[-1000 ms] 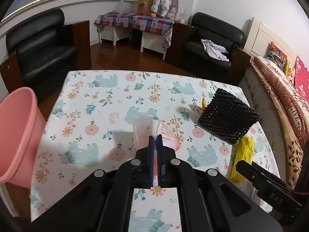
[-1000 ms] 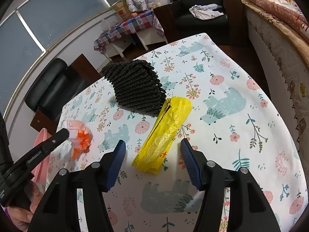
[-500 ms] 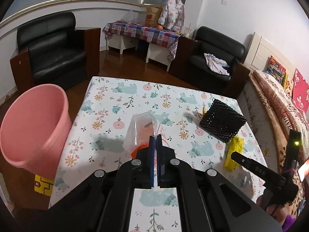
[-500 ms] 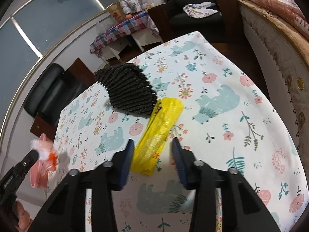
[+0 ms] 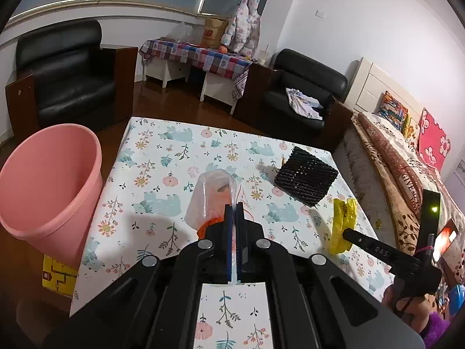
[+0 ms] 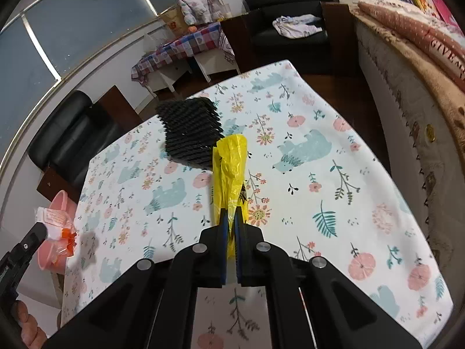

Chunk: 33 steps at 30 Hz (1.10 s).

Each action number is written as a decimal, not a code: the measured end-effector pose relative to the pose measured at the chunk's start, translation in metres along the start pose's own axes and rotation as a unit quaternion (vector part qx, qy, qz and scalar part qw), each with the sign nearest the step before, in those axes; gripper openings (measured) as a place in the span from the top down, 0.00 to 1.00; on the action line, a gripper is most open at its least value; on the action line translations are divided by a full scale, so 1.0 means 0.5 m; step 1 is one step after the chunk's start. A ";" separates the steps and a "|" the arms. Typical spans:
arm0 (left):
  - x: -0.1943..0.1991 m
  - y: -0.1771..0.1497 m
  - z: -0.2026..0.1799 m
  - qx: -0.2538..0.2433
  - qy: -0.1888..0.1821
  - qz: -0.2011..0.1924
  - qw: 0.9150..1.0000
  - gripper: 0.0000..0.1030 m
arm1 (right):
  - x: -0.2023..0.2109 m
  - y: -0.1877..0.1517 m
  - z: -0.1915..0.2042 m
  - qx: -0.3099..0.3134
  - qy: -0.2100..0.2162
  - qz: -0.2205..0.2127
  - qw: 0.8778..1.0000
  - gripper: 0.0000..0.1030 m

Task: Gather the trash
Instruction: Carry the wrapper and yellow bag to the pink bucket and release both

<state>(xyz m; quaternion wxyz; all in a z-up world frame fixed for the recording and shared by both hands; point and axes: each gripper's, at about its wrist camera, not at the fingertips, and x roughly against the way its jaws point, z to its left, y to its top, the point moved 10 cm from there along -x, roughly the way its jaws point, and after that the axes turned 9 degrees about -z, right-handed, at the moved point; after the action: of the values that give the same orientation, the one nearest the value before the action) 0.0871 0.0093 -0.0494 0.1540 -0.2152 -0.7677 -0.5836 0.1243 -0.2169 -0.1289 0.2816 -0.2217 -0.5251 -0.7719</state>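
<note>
Off the surface's left edge stands the round pink plastic bin (image 5: 49, 186), nearest my left hand-held gripper (image 5: 234, 212), which pinches a clear plastic wrapper (image 5: 210, 197).

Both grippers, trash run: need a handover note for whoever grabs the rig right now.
Left gripper: shut on the clear wrapper with orange scraps, lifted off the table.
Right gripper: shut on the yellow plastic bag, whose far end lies by the black woven basket.
Pink bin: beside the table's left edge, nothing visible inside.
Done: both pieces gripped.
Left: drop both into the bin.
</note>
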 end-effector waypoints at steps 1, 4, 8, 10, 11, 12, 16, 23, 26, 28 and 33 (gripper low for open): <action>0.005 0.001 0.002 0.001 -0.001 -0.003 1.000 0.99 | 0.007 0.000 0.004 0.005 0.000 -0.002 1.000 0.96; 0.019 0.006 0.012 0.010 -0.002 -0.012 1.000 0.99 | 0.030 -0.001 0.028 0.031 0.002 -0.011 0.999 0.96; 0.026 0.009 0.034 0.019 0.006 -0.016 1.000 0.99 | 0.047 0.003 0.078 0.074 0.018 -0.024 0.997 0.96; 0.031 0.010 0.045 0.021 0.013 -0.018 1.000 0.99 | 0.048 0.006 0.110 0.091 0.036 -0.028 0.995 0.96; 0.034 0.012 0.054 0.019 0.021 -0.021 0.999 0.99 | 0.047 0.007 0.124 0.097 0.045 -0.028 0.994 0.96; 0.036 0.014 0.060 0.017 0.026 -0.023 0.999 0.99 | 0.044 0.010 0.141 0.103 0.053 -0.029 0.993 0.96; 0.044 0.026 0.088 0.014 0.045 -0.036 0.998 0.99 | 0.021 0.013 0.201 0.124 0.080 -0.022 0.989 0.96; 0.064 0.066 0.167 0.028 0.086 -0.058 0.994 0.99 | -0.012 0.028 0.329 0.157 0.138 -0.015 0.978 0.96; 0.077 0.082 0.202 0.035 0.104 -0.069 0.992 0.99 | -0.018 0.032 0.393 0.172 0.164 -0.014 0.971 0.96; 0.088 0.093 0.227 0.041 0.116 -0.076 0.990 0.99 | -0.022 0.033 0.432 0.177 0.180 -0.009 0.967 0.96; 0.125 0.117 0.298 0.062 0.145 -0.097 0.983 0.99 | -0.027 0.028 0.553 0.195 0.226 -0.001 0.954 0.96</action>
<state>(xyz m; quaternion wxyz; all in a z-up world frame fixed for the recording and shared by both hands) 0.0652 0.1753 -0.0110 0.2196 -0.0425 -0.7889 -0.5723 0.1568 0.0405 -0.0310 0.4298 0.0184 -0.5885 -0.6846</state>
